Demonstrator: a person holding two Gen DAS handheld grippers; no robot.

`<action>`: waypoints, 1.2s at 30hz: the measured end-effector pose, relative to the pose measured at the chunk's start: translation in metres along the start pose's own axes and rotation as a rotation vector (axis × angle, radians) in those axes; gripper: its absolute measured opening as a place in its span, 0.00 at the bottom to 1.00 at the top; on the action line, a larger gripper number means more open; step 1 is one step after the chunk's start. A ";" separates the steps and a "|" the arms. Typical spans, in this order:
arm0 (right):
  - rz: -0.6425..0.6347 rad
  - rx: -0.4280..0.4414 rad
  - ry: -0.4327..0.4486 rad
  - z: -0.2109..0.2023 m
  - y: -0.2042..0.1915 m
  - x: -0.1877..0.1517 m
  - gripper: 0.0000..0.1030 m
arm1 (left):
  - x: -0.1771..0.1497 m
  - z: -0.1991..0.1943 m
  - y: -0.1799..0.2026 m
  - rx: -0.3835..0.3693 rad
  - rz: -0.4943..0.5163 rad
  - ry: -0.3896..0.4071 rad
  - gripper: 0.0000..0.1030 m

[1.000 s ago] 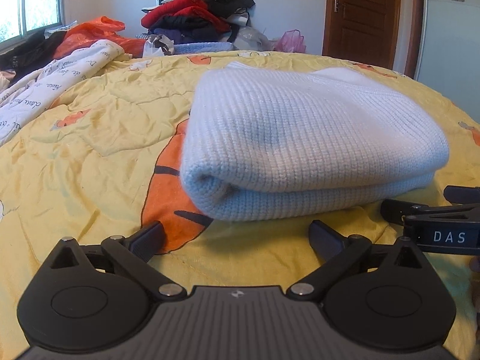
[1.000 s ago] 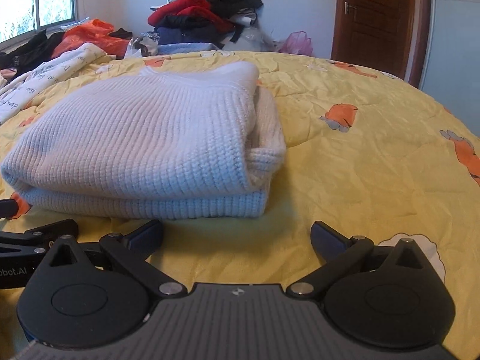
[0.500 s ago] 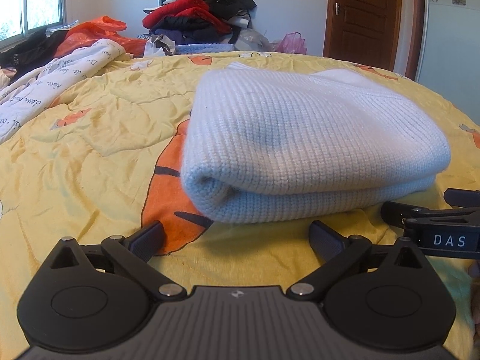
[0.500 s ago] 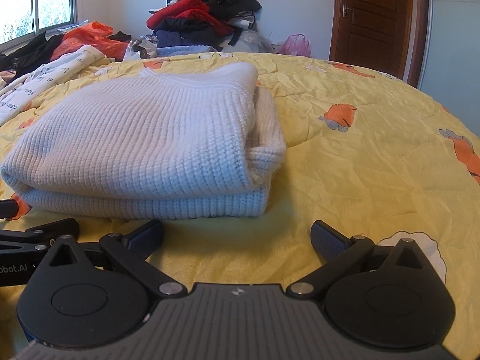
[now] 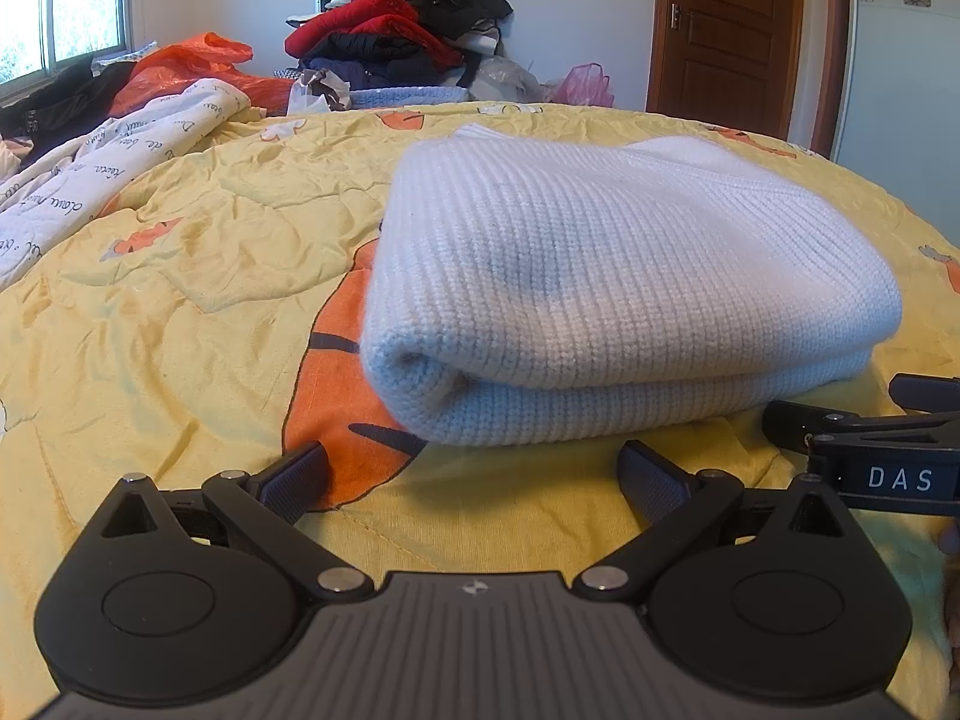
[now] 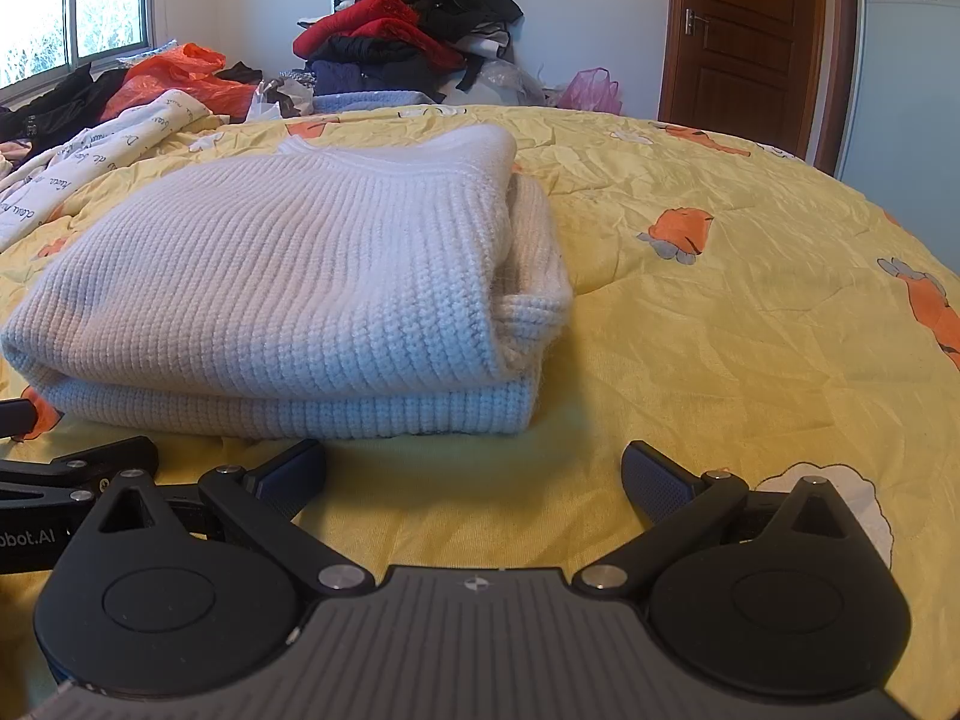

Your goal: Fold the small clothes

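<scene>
1. I see one white knit sweater (image 5: 618,282), folded into a thick stack, lying on the yellow quilt (image 5: 180,324) that covers the bed.
2. I hold two tools: my left hand-held gripper (image 5: 474,474) and my right hand-held gripper (image 6: 474,471). Each has two fingers.
3. My left hand-held gripper is spread wide and holds nothing. It sits low over the quilt, level and pointing forward, just short of the sweater's near left corner.
4. My right hand-held gripper is also spread wide and empty. It sits low and level, just in front of the sweater's near right corner, and the near edge of the sweater lies just beyond its left finger (image 6: 288,474).
5. The two tools are side by side. From the left wrist view the right one shows at the right edge (image 5: 870,450); from the right wrist view the left one shows at the left edge (image 6: 66,480).
6. Behind the bed I count one pile of clothes (image 6: 408,36), one orange plastic bag (image 6: 174,78), one pink bag (image 6: 591,90), one wooden door (image 6: 750,30) and one window (image 6: 72,6).
7. One white blanket with lettering (image 5: 102,180) lies on the left of the bed.
</scene>
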State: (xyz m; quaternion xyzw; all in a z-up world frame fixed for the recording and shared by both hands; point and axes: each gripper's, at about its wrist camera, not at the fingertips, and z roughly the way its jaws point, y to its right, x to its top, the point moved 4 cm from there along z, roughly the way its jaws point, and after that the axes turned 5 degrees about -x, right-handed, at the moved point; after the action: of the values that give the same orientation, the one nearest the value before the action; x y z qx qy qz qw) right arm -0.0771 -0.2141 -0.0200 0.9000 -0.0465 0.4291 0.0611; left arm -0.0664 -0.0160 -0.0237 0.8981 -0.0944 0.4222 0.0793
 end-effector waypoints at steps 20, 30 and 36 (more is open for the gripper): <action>0.000 -0.001 0.000 0.000 0.000 0.000 0.99 | 0.000 0.000 0.000 0.002 0.001 -0.001 1.00; 0.000 0.000 0.001 0.000 0.000 0.000 0.99 | 0.000 0.000 0.000 0.000 -0.001 0.000 1.00; 0.001 0.003 0.002 -0.001 0.000 -0.001 0.99 | 0.000 -0.001 -0.001 0.003 -0.009 0.007 1.00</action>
State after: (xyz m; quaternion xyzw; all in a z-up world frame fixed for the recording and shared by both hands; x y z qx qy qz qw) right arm -0.0784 -0.2143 -0.0202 0.8996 -0.0462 0.4302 0.0594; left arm -0.0668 -0.0144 -0.0234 0.8971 -0.0897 0.4250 0.0803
